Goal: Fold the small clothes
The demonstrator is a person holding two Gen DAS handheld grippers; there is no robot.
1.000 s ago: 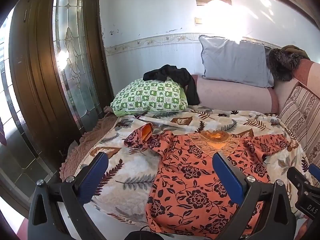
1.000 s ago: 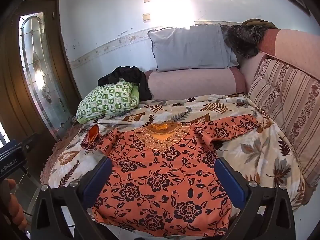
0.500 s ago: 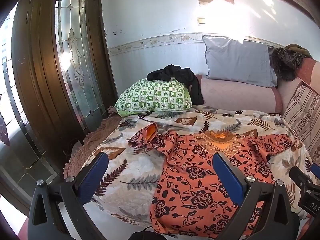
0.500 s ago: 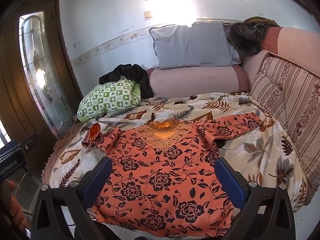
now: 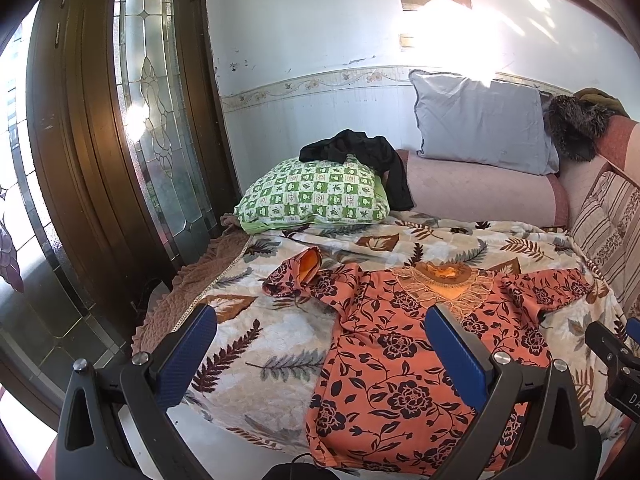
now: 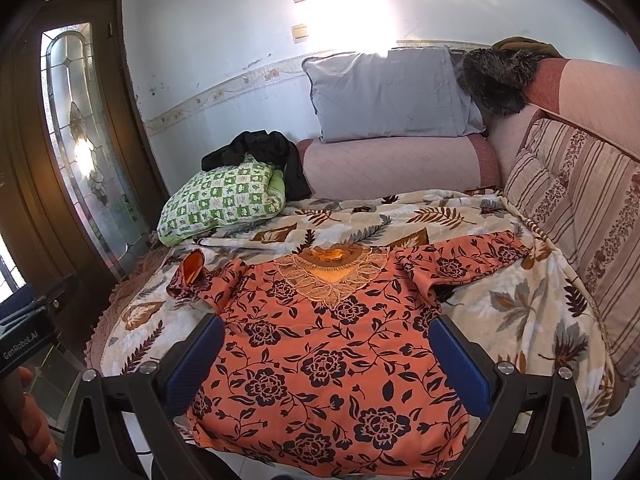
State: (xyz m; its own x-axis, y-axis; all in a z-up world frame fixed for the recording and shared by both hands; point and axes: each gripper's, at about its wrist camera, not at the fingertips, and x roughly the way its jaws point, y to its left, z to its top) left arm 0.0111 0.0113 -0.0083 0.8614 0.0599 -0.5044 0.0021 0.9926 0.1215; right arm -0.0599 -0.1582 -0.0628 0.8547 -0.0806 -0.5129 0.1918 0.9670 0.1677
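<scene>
- The setting was a sunlit room, with a daybed against a pale wall and a leaf-print blanket (image 6: 500,304) spread across the mattress.
- A wooden door with a leaded glass panel (image 5: 156,120) stood at the left, right beside the bed's edge.
- Front and centre lay the orange floral blouse (image 6: 320,356), face up on the blanket, embroidered neckline (image 6: 332,276) toward the wall and hem at the near edge of the bed.
- Its sleeve on the striped-cushion side stretched out flat (image 6: 476,256); the sleeve on the door side was bunched up, cuff turned so the plain orange lining showed (image 5: 308,264).
- The left gripper (image 5: 320,352) hung above the near edge, blue pads spread wide, nothing between them; one pad sat over bare blanket, the other over the blouse's body.
- The right gripper (image 6: 326,356) was also held wide apart and empty, hovering over the lower half of the blouse, framing it almost side to side.
- From the left camera, the right gripper's black body (image 5: 612,360) poked in at the right edge.
- At the back, a green checked pillow (image 5: 316,196) carried a black garment (image 5: 360,152) draped over its top.
- A grey pillow (image 6: 388,92) leaned on a pink bolster (image 6: 392,168), with a dark furry item (image 6: 500,76) beside it.
- Striped cushions (image 6: 580,208) lined the right side.
</scene>
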